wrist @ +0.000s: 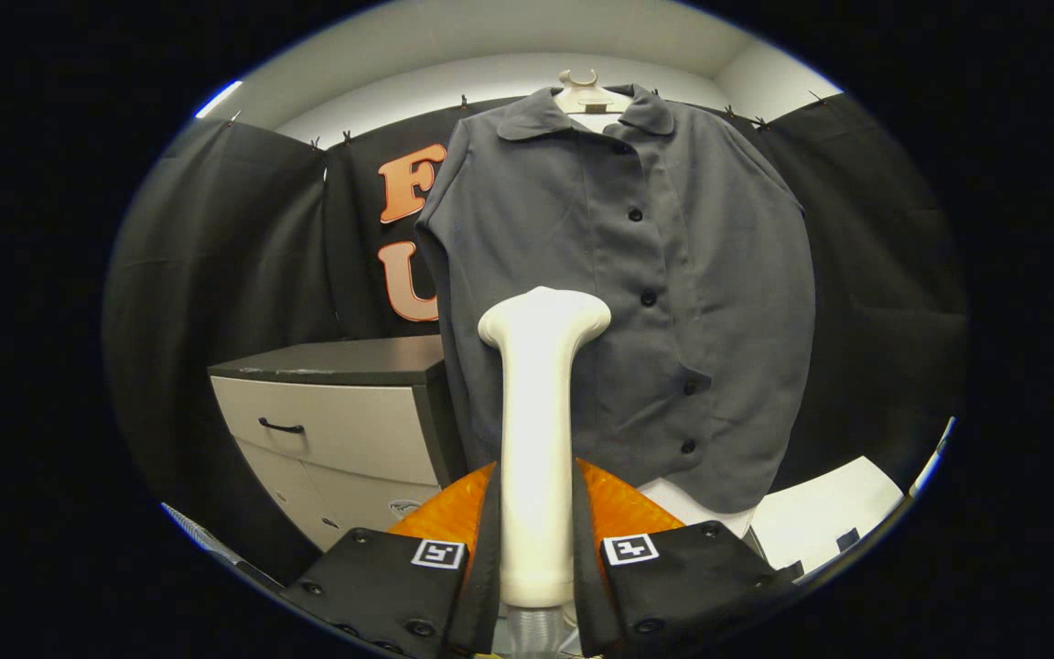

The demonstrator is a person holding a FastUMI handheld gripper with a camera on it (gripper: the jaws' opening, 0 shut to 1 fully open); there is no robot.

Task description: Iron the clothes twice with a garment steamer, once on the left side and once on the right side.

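Two fingers of your gripper (536, 549) are pressed against the handle of the steamer (538, 439), one on each side, so the tool stands upright in the lower middle of the frame with its flat head at the centre. That upright hold makes sense: the head faces forward toward the shirt (618, 275), which is how steam would meet the cloth squarely. The shirt hangs on a hanger (587, 91) at the upper middle of the frame, buttoned down the front, its hem falling toward the lower right (hanging free like this lets you sweep the length of each side). The steamer head sits in front of the shirt's lower left panel, beside the row of buttons; whether it touches the fabric or stands just off it you cannot tell from here. A ribbed hose (532, 631) runs out of the handle's base at the bottom of the frame, between the fingers. To the left, in the lower left of the frame, a cabinet (335, 430) with a drawer handle stands beside the shirt. You look placed for the left-side pass, I judge.
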